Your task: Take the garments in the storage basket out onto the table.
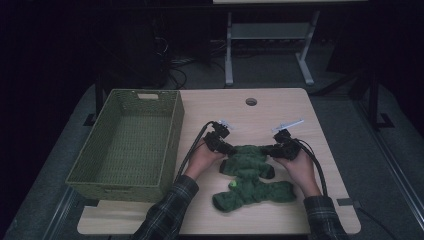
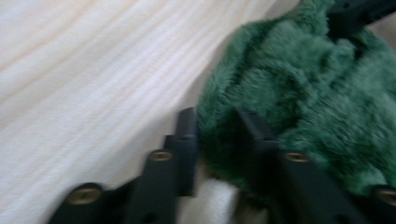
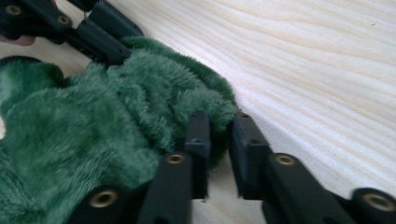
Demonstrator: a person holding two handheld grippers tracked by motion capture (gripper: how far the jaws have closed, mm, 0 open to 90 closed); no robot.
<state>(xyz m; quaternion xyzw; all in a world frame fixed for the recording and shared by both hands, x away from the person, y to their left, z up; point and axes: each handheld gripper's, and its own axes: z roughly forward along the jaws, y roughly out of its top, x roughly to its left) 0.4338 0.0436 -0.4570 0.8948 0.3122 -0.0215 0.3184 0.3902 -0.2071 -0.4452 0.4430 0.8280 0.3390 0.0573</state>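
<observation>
Fuzzy green cloth on pale wood.
Deep, matt plush pile on the sock (image 1: 248, 162); smooth light wood grain, faint sheen, on the table (image 1: 280, 107); matt black plastic with brass-coloured screws on the left gripper (image 2: 215, 128) and right gripper (image 3: 219, 130); woven olive wicker on the basket (image 1: 172, 132).

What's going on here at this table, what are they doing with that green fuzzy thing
A person at a wooden table holds a gripper in each hand and is working on a fuzzy green cloth item. The left gripper has its jaws pinched on one edge of the upper piece, and the right gripper pinches the opposite edge. A second green fuzzy piece lies just in front, nearer the person. A green woven basket sits at the left of the table with nothing visible in it.
</observation>
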